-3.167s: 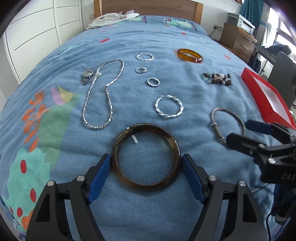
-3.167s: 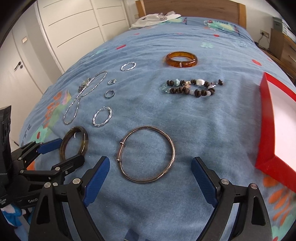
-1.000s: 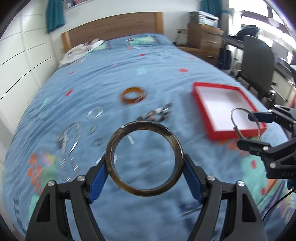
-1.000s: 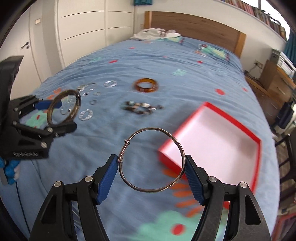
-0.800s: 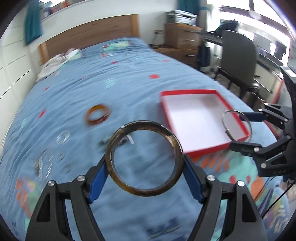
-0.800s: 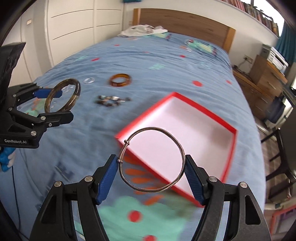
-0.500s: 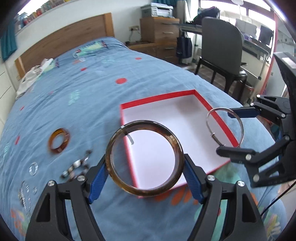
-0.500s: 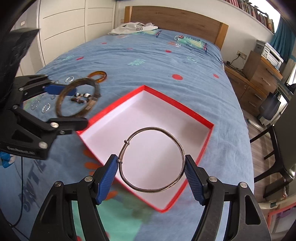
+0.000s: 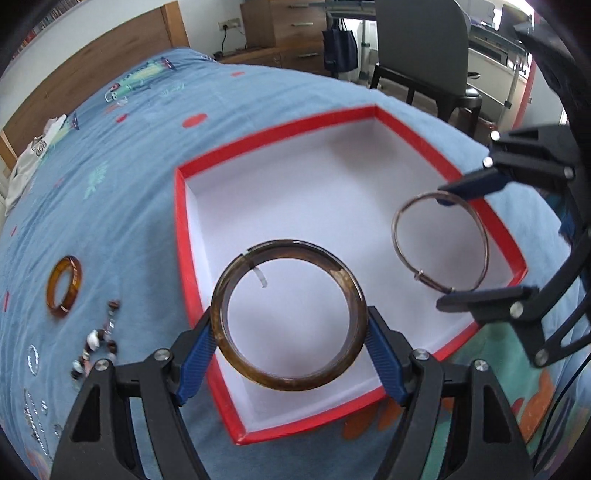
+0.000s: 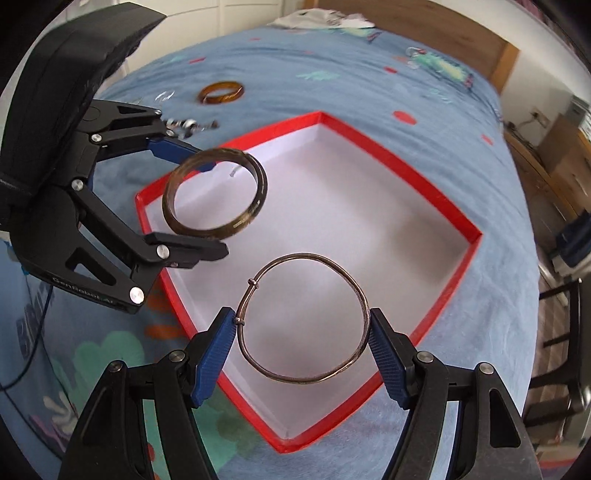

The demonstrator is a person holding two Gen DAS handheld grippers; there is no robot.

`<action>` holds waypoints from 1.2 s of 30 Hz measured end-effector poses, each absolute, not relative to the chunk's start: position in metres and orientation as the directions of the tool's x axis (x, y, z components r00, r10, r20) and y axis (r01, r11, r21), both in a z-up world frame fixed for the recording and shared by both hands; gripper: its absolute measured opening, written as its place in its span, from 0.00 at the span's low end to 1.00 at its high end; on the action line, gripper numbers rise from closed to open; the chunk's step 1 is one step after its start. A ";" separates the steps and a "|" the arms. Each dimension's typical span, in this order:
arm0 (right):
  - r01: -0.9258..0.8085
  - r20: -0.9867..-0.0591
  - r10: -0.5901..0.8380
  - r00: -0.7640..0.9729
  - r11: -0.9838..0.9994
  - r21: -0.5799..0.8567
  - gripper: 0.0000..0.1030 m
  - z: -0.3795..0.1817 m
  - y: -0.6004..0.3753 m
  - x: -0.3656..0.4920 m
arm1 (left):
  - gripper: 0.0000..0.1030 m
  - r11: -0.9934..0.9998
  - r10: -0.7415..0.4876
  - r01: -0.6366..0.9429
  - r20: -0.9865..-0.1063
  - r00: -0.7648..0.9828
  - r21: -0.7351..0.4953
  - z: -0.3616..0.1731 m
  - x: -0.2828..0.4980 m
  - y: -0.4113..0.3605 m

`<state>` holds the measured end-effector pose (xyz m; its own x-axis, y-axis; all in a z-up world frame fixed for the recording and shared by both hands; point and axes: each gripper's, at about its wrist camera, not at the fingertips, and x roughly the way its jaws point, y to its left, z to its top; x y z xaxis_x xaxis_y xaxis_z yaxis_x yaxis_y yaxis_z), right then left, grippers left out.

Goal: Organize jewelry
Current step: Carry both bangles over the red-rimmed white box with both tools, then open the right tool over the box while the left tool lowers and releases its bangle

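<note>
My left gripper [image 9: 290, 343] is shut on a thick dark brown bangle [image 9: 229, 343] and holds it above the near left part of the red box [image 9: 180, 221] with a white inside. My right gripper [image 10: 302, 334] is shut on a thin silver bangle [image 10: 354, 288] and holds it above the box [image 10: 476, 236]. The right gripper [image 9: 458, 243] with the silver bangle [image 9: 484, 240] shows at the right of the left wrist view. The left gripper [image 10: 201, 206] with the brown bangle [image 10: 258, 177] shows at the left of the right wrist view.
On the blue bedspread to the left of the box lie an amber bangle [image 9: 63, 283], a beaded bracelet [image 9: 98, 343] and small silver pieces [image 9: 33, 360]. A chair [image 9: 417, 44] and a wooden dresser [image 9: 291, 29] stand beyond the bed.
Both grippers closed on their bangles, lifted them off the bedspread and carried them right. They now hang lower and closer over the red box.
</note>
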<state>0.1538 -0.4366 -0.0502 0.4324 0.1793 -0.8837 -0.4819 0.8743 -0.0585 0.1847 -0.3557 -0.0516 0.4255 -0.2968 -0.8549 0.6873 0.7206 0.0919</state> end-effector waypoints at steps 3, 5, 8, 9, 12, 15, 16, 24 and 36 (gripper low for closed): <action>-0.519 -0.898 0.177 0.403 0.852 -0.065 0.69 -0.056 -0.437 0.155 | 0.72 0.725 -0.301 0.682 -0.851 0.430 0.089 -0.056 0.182 -0.354; -0.535 -0.905 0.185 0.382 0.843 -0.054 0.69 -0.059 -0.438 0.156 | 0.72 0.726 -0.299 0.681 -0.850 0.434 0.092 -0.056 0.179 -0.354; -0.557 -0.913 0.191 0.361 0.829 -0.046 0.69 -0.061 -0.439 0.158 | 0.72 0.732 -0.289 0.673 -0.850 0.441 0.100 -0.059 0.172 -0.354; -0.563 -0.915 0.191 0.355 0.825 -0.046 0.69 -0.063 -0.439 0.158 | 0.72 0.734 -0.286 0.671 -0.850 0.443 0.102 -0.058 0.171 -0.355; -0.579 -0.926 0.179 0.333 0.814 -0.051 0.69 -0.068 -0.438 0.159 | 0.72 0.740 -0.276 0.664 -0.852 0.445 0.107 -0.059 0.171 -0.356; -0.584 -0.929 0.181 0.323 0.810 -0.045 0.69 -0.067 -0.440 0.160 | 0.73 0.746 -0.261 0.655 -0.854 0.450 0.118 -0.060 0.172 -0.359; -0.586 -0.930 0.181 0.321 0.809 -0.045 0.69 -0.067 -0.439 0.159 | 0.73 0.747 -0.258 0.654 -0.854 0.452 0.121 -0.060 0.172 -0.359; -0.594 -0.935 0.156 0.319 0.801 -0.069 0.69 -0.066 -0.436 0.162 | 0.73 0.751 -0.257 0.651 -0.858 0.444 0.112 -0.060 0.174 -0.357; -0.587 -0.937 0.127 0.326 0.804 -0.095 0.74 -0.056 -0.434 0.162 | 0.73 0.755 -0.258 0.645 -0.851 0.458 0.118 -0.057 0.173 -0.356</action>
<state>0.1623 -0.4337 -0.0564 0.3258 0.1274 -0.9368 -0.5872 0.8039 -0.0949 0.1732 -0.3563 -0.0569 0.4577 -0.2576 -0.8510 0.6445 0.7554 0.1180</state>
